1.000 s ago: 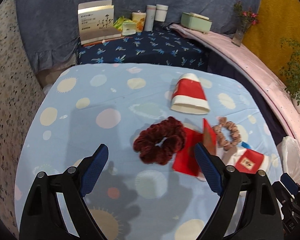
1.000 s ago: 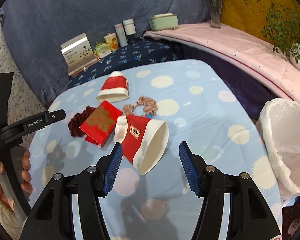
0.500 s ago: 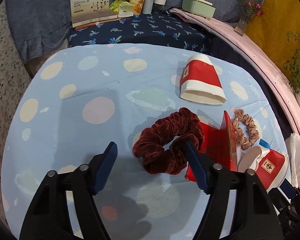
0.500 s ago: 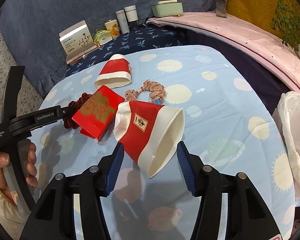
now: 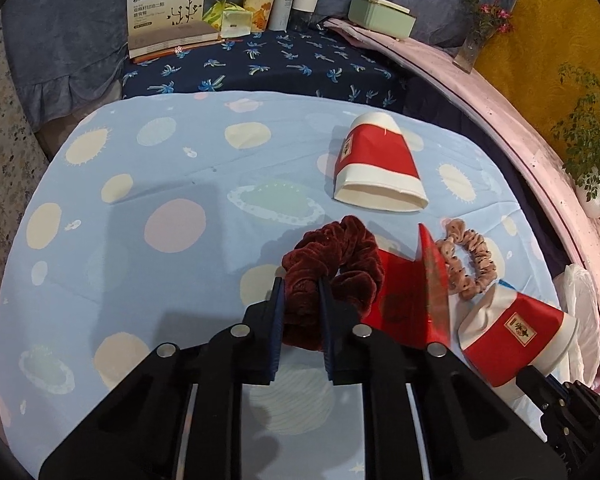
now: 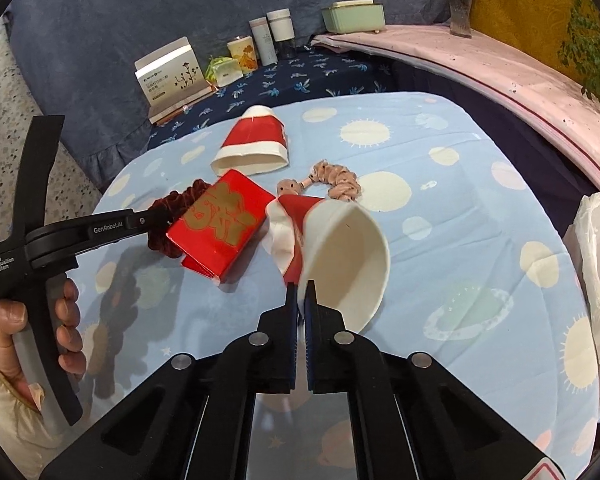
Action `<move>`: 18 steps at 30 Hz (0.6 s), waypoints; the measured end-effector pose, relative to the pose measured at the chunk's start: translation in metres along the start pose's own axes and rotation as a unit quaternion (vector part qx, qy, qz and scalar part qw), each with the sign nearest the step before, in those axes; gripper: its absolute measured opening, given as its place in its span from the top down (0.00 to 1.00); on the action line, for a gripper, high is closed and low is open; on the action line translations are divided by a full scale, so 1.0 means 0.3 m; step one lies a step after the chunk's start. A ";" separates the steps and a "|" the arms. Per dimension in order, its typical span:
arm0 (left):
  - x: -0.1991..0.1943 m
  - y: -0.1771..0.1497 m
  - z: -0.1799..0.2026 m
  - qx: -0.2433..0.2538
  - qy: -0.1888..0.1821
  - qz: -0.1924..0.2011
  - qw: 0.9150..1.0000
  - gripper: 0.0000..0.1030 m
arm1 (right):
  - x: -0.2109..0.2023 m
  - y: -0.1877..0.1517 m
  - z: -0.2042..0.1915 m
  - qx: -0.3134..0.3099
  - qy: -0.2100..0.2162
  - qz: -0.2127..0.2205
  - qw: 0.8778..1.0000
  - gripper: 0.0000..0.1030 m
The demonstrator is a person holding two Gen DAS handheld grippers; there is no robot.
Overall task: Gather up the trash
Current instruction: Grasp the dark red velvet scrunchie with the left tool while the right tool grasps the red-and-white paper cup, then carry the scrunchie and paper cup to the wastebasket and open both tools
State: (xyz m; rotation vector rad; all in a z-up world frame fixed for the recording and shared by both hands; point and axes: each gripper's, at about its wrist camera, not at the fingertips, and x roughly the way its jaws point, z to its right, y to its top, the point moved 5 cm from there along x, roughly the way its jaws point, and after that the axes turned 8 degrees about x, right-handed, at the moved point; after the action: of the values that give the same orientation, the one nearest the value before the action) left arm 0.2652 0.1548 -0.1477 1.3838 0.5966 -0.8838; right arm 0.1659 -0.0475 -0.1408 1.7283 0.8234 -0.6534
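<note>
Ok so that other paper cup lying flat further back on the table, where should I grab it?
Grip the far paper cup by its rim. It lies on its side, squashed nearly flat, mouth facing the near edge of the table. Come in low from that side, one finger inside the mouth and one on top.

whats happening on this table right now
A person is working two handheld grippers over the blue spotted tablecloth. The left gripper is shut on the dark red velvet scrunchie. The right gripper pinches the rim of a red and white paper cup. Another crushed red and white paper cup, a red and gold box and a pink scrunchie lie on the cloth. A white-lined bin sits at the right edge.
</note>
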 end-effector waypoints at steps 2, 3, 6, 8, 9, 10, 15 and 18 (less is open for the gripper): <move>-0.028 0.010 0.010 0.000 -0.001 0.009 1.000 0.86 | -0.030 0.012 -0.003 0.002 0.005 0.010 1.000 0.97; -0.043 0.017 0.016 0.001 -0.002 0.013 1.000 0.86 | -0.042 0.020 -0.004 0.002 0.006 0.015 1.000 0.97; -0.098 0.043 0.044 0.005 -0.006 0.030 1.000 0.86 | -0.104 0.050 -0.002 0.003 0.011 0.037 0.999 0.97; -0.141 0.061 0.070 0.010 -0.011 0.041 0.999 0.87 | -0.149 0.071 0.002 0.004 0.013 0.052 0.999 0.97; -0.160 0.071 0.083 0.012 -0.015 0.046 0.999 0.87 | -0.167 0.082 0.007 0.005 0.014 0.058 0.998 0.97; -0.183 0.083 0.099 0.013 -0.018 0.052 0.998 0.87 | -0.194 0.097 0.013 0.006 0.014 0.067 0.998 0.97; -0.299 0.149 0.197 0.032 -0.034 0.086 0.995 0.87 | -0.324 0.164 0.050 0.011 0.016 0.110 0.994 0.97; -0.358 0.183 0.270 0.045 -0.047 0.101 0.993 0.87 | -0.401 0.204 0.080 0.013 0.013 0.136 0.991 0.97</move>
State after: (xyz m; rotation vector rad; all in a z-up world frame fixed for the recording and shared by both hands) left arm 0.2386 0.0925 -0.0191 1.4468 0.3425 -0.8148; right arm 0.1399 -0.1079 -0.0205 1.8347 0.5834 -0.4597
